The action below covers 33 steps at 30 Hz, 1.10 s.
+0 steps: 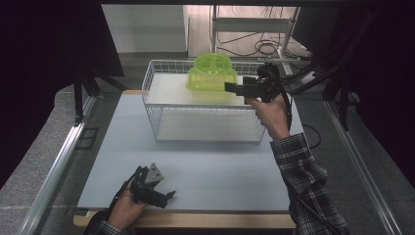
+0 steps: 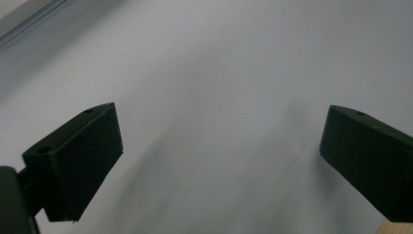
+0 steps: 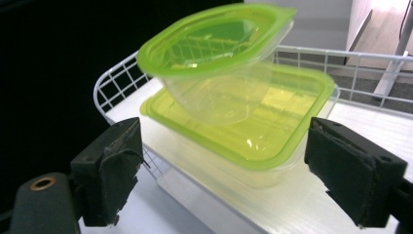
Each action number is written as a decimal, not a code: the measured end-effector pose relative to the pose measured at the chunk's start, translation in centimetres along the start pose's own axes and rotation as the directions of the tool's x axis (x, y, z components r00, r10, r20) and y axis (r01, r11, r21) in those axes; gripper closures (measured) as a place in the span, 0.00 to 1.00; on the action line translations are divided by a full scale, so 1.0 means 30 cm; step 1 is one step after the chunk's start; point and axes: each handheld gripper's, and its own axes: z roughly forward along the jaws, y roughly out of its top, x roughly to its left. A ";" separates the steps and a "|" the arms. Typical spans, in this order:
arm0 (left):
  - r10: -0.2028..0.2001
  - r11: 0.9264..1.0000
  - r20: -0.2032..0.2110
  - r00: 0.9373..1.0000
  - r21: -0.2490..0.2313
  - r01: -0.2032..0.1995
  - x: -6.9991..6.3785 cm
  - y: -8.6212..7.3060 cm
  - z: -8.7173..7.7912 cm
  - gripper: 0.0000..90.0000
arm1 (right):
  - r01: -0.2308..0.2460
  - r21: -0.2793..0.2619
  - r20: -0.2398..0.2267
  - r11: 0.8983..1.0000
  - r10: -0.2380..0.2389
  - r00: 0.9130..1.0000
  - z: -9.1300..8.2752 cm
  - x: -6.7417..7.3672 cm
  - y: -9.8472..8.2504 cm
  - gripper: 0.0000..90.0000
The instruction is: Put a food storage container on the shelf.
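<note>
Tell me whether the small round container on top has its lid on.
Lid on: the small round container is capped with a green lid and sits tilted on the square container.

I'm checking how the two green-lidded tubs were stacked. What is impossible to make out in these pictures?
- Small round tub: in the right gripper view, the clear walls blur whether it sits flat on the square tub.
- Tub contents: both views leave them unclear through glare and green tint.
- Wire basket: its far right corner is hidden in the high view by the right hand-held gripper.
</note>
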 end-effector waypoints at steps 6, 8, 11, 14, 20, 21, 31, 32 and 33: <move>0.000 1.000 -0.001 1.000 -0.001 0.000 0.000 0.000 0.000 0.02 | 0.014 0.019 -0.023 1.000 -0.014 1.000 0.004 0.014 -0.035 0.13; 0.000 1.000 0.000 1.000 0.001 0.000 0.000 0.000 0.000 0.02 | 0.016 0.020 -0.034 1.000 -0.016 0.999 0.004 0.016 -0.045 0.13; 0.000 1.000 0.001 1.000 0.000 0.000 -0.001 0.000 0.001 0.02 | 0.024 0.024 -0.044 0.999 -0.023 0.999 0.001 0.024 -0.061 0.12; 0.001 1.000 0.000 1.000 0.000 -0.001 -0.001 0.000 0.002 0.02 | 0.031 0.029 -0.056 0.999 -0.030 0.998 -0.002 0.030 -0.077 0.12; 0.005 1.000 -0.001 1.000 0.002 -0.005 -0.002 0.000 0.003 0.02 | 0.044 0.042 -0.065 0.998 -0.042 0.997 -0.004 0.040 -0.113 0.10; 0.005 1.000 0.000 1.000 0.003 -0.005 -0.002 0.000 0.003 0.02 | 0.052 0.045 -0.067 0.998 -0.048 0.997 -0.003 0.042 -0.120 0.09; 0.009 1.000 0.001 1.000 0.006 -0.009 -0.004 -0.001 0.005 0.02 | 0.099 0.080 -0.074 0.992 -0.093 0.993 -0.002 0.054 -0.180 0.06; 0.009 1.000 0.001 1.000 0.006 -0.009 -0.004 -0.001 0.005 0.02 | 0.102 0.082 -0.070 0.991 -0.096 0.993 -0.005 0.053 -0.184 0.06; 0.009 1.000 0.001 1.000 0.006 -0.009 -0.005 -0.001 0.005 0.02 | 0.105 0.083 -0.068 0.991 -0.100 0.993 -0.007 0.052 -0.190 0.06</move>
